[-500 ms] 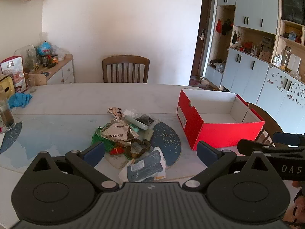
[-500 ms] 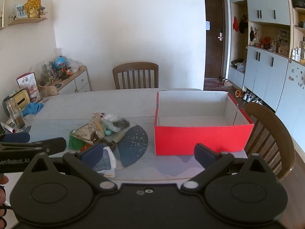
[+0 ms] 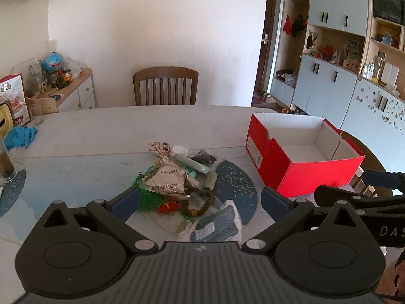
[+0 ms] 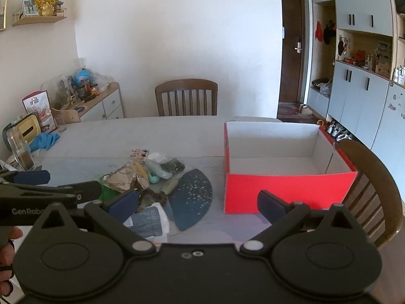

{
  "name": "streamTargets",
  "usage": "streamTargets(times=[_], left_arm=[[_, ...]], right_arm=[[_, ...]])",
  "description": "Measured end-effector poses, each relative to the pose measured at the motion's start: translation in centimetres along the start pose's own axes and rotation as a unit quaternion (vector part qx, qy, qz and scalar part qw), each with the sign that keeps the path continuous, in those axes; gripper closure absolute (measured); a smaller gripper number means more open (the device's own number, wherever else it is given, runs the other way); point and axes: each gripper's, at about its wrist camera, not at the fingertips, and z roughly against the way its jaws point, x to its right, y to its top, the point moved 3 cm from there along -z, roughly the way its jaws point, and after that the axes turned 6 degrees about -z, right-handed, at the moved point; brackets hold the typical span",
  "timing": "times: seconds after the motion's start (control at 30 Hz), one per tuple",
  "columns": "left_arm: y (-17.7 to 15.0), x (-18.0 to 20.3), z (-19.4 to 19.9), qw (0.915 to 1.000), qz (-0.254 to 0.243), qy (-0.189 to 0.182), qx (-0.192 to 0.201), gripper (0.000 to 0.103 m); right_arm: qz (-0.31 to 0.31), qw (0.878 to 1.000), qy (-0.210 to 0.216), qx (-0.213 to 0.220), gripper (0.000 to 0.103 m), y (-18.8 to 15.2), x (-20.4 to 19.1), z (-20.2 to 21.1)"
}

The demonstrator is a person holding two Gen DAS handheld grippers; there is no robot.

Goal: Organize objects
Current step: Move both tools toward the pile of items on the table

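A pile of small objects (image 3: 182,185) lies on the table: a silver foil packet (image 3: 167,181), green netting, a brown braided ring (image 3: 200,200), pale green tubes and a grey wipes pack (image 3: 217,224). The pile also shows in the right wrist view (image 4: 146,179). An empty red shoebox (image 3: 303,157) stands to its right, seen too in the right wrist view (image 4: 286,167). My left gripper (image 3: 200,202) is open and empty, just short of the pile. My right gripper (image 4: 197,204) is open and empty, between pile and box.
A wooden chair (image 3: 165,86) stands at the table's far side and another (image 4: 372,185) at the right behind the box. A glass jar (image 4: 20,152), a blue cloth (image 3: 21,136) and a sideboard (image 3: 73,93) are at the left. Cabinets (image 3: 354,83) line the right wall.
Both grippers have shifted slightly forward toward the table. Nothing was taken hold of; the pile and the box have not moved.
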Motion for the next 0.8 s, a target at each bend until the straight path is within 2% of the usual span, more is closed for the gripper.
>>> streamTargets(times=[0.2,0.4,0.57,0.8], left_arm=[[-0.1,-2.7,-2.4,0.9997,0.011,0.009,-0.020,0.000],[0.0,-5.7,-6.2,0.9992,-0.006,0.030,-0.024,0.000],[0.4,-7.7,-9.1,0.9993,-0.009,0.019,-0.029,0.000],[1.2,-9.0,-12.1,0.9992,-0.011,0.013,-0.037,0.000]], right_arm=[[0.003,0.999,0.015,-0.040,0.004,-0.2,-1.2,-2.4],[0.002,0.998,0.013,-0.069,0.006,-0.5,-2.2,-4.8],[-0.011,0.995,0.015,-0.096,0.011,-0.8,-2.6,-6.4],[-0.007,0.993,0.001,-0.119,0.014,-0.9,-3.6,-9.1]])
